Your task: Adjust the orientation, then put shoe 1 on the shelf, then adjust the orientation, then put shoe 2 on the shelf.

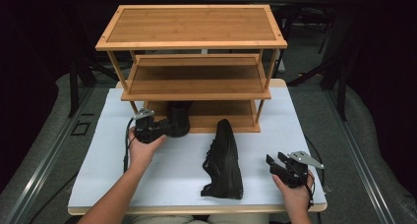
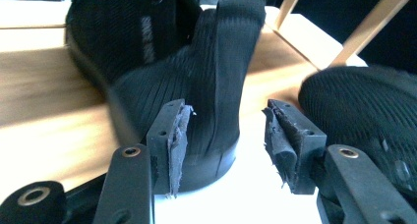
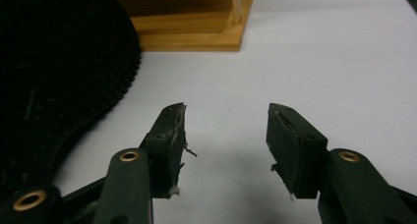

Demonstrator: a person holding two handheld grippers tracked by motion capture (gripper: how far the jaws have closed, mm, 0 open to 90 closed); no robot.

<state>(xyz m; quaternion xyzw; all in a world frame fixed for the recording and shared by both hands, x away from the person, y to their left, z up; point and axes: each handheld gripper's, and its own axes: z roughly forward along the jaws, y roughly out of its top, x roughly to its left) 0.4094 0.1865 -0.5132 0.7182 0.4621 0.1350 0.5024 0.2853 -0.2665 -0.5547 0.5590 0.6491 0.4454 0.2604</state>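
Observation:
A black shoe (image 1: 178, 118) stands on the bottom shelf (image 1: 221, 117) of a wooden rack, at its left end, heel toward me. My left gripper (image 1: 162, 128) is at that heel. In the left gripper view the jaws (image 2: 226, 130) stand apart around the heel of the shoe (image 2: 196, 71), with a gap at the right pad (image 2: 282, 135). A second black shoe (image 1: 224, 160) lies on the white table, toe toward the rack. My right gripper (image 1: 273, 165) hovers right of it, open and empty (image 3: 226, 130), with the shoe's side (image 3: 59, 62) to its left.
The three-tier wooden rack (image 1: 192, 25) stands at the back of the white table (image 1: 172, 180); its upper shelves are bare. The second shoe (image 2: 364, 106) lies close on the right of the left gripper. The table's edges drop off at both sides.

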